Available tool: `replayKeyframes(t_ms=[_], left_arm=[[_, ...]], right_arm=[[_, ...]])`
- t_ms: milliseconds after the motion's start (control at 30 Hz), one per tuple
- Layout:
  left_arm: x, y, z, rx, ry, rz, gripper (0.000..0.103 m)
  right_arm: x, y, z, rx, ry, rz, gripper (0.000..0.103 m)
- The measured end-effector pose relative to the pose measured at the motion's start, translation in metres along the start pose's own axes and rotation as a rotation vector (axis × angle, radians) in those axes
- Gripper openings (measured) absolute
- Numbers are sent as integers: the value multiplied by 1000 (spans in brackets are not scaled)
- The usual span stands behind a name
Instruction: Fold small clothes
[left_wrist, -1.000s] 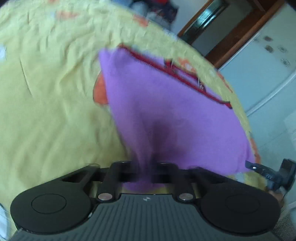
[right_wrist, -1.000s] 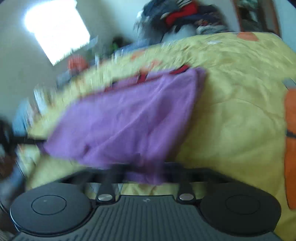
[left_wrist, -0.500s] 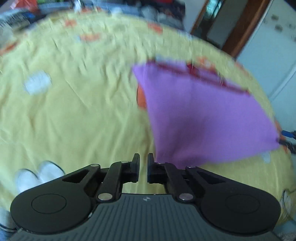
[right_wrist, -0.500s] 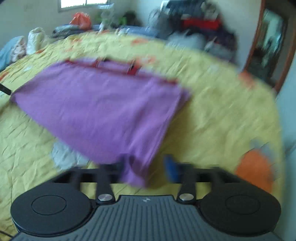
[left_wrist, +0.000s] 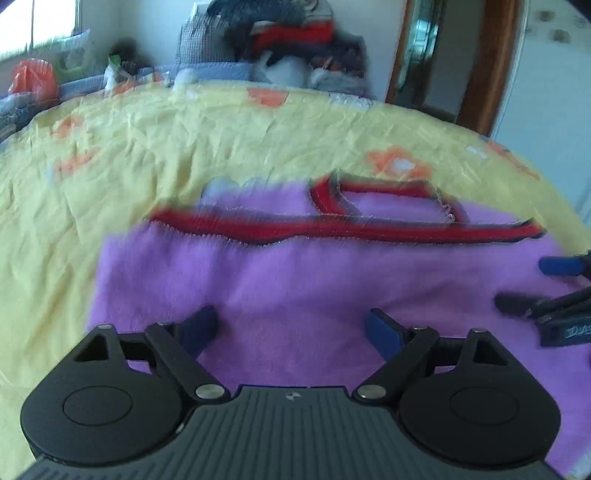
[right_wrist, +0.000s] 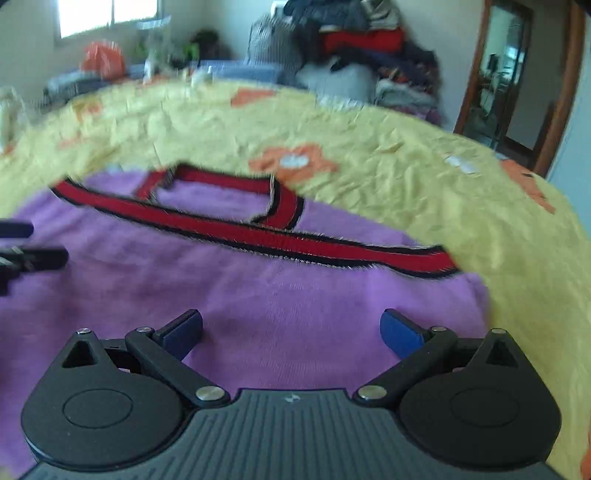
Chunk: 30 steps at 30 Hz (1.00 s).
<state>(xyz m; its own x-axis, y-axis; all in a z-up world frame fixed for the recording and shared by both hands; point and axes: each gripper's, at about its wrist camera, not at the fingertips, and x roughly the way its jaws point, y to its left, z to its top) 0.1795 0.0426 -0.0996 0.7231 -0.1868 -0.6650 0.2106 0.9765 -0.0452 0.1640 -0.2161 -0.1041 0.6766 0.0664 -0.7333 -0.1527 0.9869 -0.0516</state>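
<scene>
- Closest to us, our left gripper (left_wrist: 291, 328) has its two fingers spread wide apart, with nothing between them.
- Our right gripper (right_wrist: 291, 330) is spread wide the same way and holds nothing.
- Under both grippers lies the purple top (left_wrist: 332, 273), spread out flat on the yellow bed cover (left_wrist: 184, 147). We cannot tell if the finger tips touch the cloth or float just over it, because the picture is blurry.
- In the left view, the right gripper's blue and black fingers (left_wrist: 561, 266) poke in from the right edge, over the purple top. In the right view, the left gripper's fingers (right_wrist: 40, 258) poke in from the left edge.
- A bit farther, a red band with dark edges (right_wrist: 258, 230) runs across the top, and a red loop sits along its far edge.
- Past the top, the yellow cover shows orange flower shapes (right_wrist: 291, 160) and lots of small wrinkles.
- Far away, a big pile of clothes (right_wrist: 354, 48) sits beyond the bed.
- A bright window (right_wrist: 107, 14) is at the far left, and a brown wooden door frame (right_wrist: 476, 74) stands at the far right.
</scene>
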Motion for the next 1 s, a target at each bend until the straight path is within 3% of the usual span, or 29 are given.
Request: replayKeyframes(t_ms=[33,200,267,433,500,600,667,833,900,933,1000], left_arm=[[0,0,-4,45,5,11,92],[-15,29,-23,7,-22,21,94],[-18,39,-25,11,-20,26,94],[-25,48,-28,-6,-20,78,96],[-26,50,-29,-19,-6,129,103],[-35,65,-32,-152,13,151,103],[-47,67,-28,-225,-3,123,99],[-63,44,-2,-228,-210,-35,103],[-45,37,16,-218,-204,-89,103],[-32,37,23,-210,-194,-161,103],[-7,35,30,-196,-194,-240,103]], right_arm=[[4,-7,-2,12,-10,21,103],[-1,-58,-16,101,-38,29,103],[0,-63,-15,115,-39,-18,103],[2,-66,-13,140,-61,-8,103],[6,-64,-8,125,-61,-5,103],[5,-65,-10,116,-73,14,103],[2,-67,-13,121,-90,27,103],[-22,-72,-22,180,-218,47,103],[-33,-74,-21,214,-243,127,103],[-36,-73,-19,217,-247,158,103],[-40,-68,-18,138,-308,206,103]])
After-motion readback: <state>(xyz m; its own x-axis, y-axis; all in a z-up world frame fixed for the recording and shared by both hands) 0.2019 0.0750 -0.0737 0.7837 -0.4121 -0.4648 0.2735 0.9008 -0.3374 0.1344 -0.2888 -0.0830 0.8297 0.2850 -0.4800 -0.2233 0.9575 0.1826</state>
